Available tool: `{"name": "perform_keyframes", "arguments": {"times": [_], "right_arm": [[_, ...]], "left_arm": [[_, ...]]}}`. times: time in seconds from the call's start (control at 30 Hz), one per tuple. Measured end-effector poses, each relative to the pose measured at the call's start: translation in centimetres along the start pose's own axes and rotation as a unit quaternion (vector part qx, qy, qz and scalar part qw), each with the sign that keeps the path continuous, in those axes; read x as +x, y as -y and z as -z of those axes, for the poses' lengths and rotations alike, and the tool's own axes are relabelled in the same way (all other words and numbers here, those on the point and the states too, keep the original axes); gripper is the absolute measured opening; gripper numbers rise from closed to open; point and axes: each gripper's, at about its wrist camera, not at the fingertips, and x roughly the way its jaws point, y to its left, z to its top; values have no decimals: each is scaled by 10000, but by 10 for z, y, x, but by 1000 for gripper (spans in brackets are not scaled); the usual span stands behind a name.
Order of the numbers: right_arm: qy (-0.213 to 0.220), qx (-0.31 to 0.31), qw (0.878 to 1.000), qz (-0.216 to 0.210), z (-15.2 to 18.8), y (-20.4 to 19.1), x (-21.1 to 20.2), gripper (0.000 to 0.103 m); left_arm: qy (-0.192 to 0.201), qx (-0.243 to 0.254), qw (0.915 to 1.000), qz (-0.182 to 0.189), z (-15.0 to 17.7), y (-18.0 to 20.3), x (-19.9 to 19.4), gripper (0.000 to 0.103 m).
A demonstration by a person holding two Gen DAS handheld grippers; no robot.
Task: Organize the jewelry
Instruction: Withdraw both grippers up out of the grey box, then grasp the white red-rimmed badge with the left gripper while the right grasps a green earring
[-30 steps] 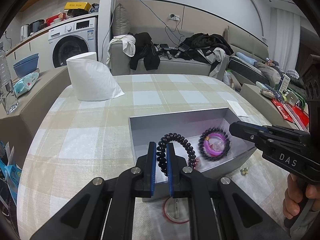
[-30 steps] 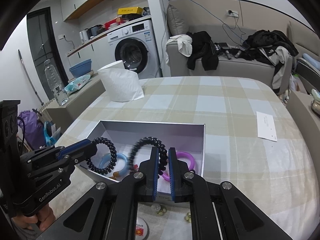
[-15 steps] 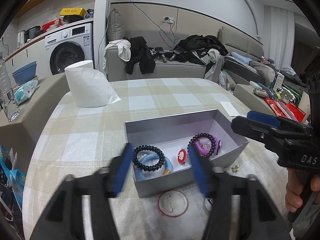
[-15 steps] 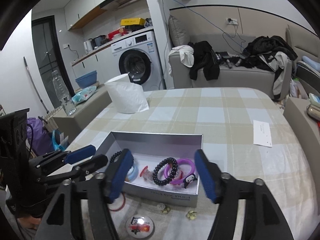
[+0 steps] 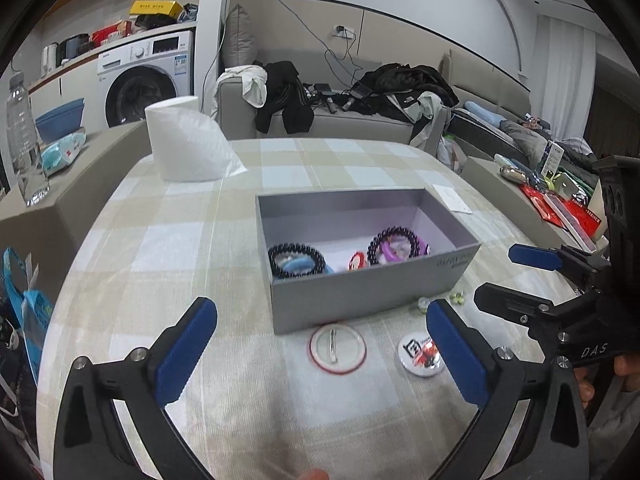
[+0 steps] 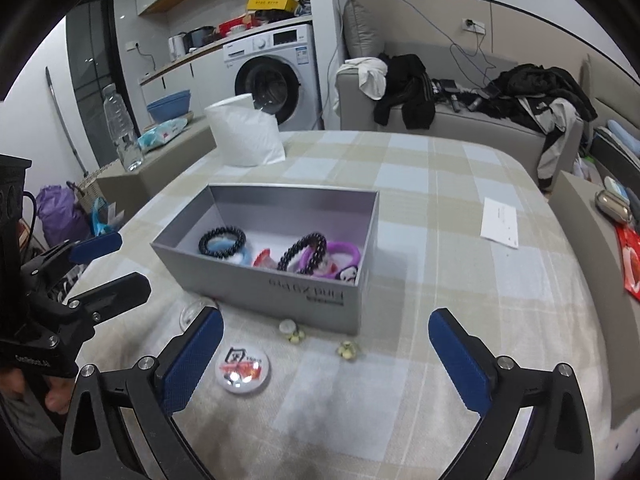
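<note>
The left gripper [image 5: 320,340] and the right gripper [image 6: 326,344] are both opening wide, with nothing between their ribbed blue pads. At frame centre, the grey rectangular cardboard box [image 6: 280,292] holds two black beaded bracelets [image 6: 222,241], one on a smooth purple ring [image 6: 344,252]. Two round glossy badges [image 5: 337,347] lie on the checked cloth [image 6: 440,280] below the box.
</note>
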Motion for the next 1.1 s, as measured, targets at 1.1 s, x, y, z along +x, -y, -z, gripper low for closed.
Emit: {"name": "perform_keyframes", "arguments": {"times": [1.1], "right_arm": [[-483, -282, 9980, -308, 23, -9, 16, 103]], "left_arm": [[-422, -37, 9991, -41, 17, -6, 14, 102]]}}
